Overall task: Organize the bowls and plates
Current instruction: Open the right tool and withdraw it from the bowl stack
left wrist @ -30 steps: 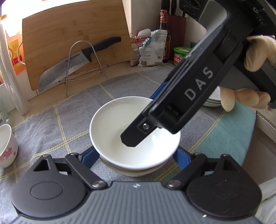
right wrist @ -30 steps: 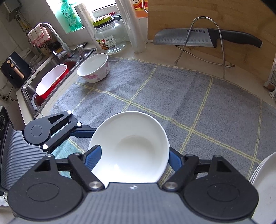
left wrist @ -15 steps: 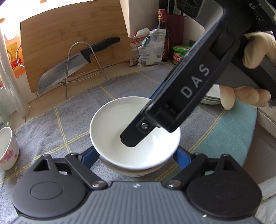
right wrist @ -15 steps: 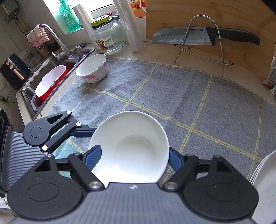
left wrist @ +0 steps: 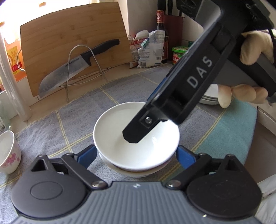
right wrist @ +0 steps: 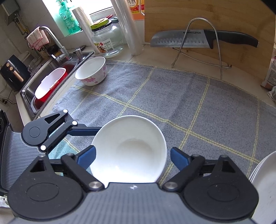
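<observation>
A plain white bowl (left wrist: 136, 131) sits nested in a second white bowl (left wrist: 136, 173) on the grey checked cloth (left wrist: 72, 124). My left gripper (left wrist: 136, 156) straddles the stack, its jaws opening, blue pads just off both sides. The right gripper (right wrist: 133, 157) straddles the same top bowl (right wrist: 129, 148) from another side, jaws also opening, a clear gap at its right pad. In the left wrist view one black finger (left wrist: 138, 131) of the right gripper hangs over the bowl, held by a gloved hand (left wrist: 255, 48). A finger (right wrist: 84, 130) of the left gripper reaches the bowl's left rim.
A flowered bowl (right wrist: 91, 72) stands at the cloth's far left corner, by the sink (right wrist: 50, 82). A stack of white plates (right wrist: 264, 181) lies at the right. A knife (right wrist: 198, 38) rests on a wire rack before a cutting board (right wrist: 224, 15). Jars and bottles line the back.
Both grippers' blue pads have spread away from the bowl's sides. The bowl stack and both hands have stayed where they were.
</observation>
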Motion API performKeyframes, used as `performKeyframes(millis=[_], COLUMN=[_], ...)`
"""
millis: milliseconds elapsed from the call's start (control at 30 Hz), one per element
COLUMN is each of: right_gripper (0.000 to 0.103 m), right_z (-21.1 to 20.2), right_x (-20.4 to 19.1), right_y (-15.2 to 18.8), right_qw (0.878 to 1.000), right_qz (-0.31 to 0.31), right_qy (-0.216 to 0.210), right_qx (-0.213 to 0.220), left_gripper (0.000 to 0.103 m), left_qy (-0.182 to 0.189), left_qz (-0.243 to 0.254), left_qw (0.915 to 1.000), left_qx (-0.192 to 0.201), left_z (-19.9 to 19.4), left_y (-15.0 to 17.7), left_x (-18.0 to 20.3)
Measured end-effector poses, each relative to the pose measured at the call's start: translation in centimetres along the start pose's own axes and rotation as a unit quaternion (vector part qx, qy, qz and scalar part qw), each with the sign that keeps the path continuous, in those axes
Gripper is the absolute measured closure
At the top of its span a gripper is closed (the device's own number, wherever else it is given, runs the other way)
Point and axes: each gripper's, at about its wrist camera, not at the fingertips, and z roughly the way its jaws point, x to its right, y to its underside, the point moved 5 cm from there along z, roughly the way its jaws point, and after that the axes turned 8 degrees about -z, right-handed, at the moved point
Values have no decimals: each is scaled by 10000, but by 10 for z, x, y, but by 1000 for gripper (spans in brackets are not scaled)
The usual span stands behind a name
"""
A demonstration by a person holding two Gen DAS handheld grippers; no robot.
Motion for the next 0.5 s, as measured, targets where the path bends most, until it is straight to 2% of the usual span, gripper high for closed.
performKeyframes(millis=[267, 367, 500], right_gripper=[0, 0, 0], right_z=[-7, -5, 4], right_x=[-4, -12, -27], right_y=[-15, -28, -52], right_qw=[9997, 9989, 9970], right_qz=[-185, -424, -740], right_qy=[120, 174, 145], right_qx=[120, 134, 166], left_gripper=[3, 1, 1], left_qy=[-9, -305, -967], left_qz=[-139, -216, -424], left_qw=[9997, 9986, 9930], left_qx=[187, 380, 522], left_z=[-29, -43, -53], left_y=[-1, -2, 2], left_x=[-19, -37, -77])
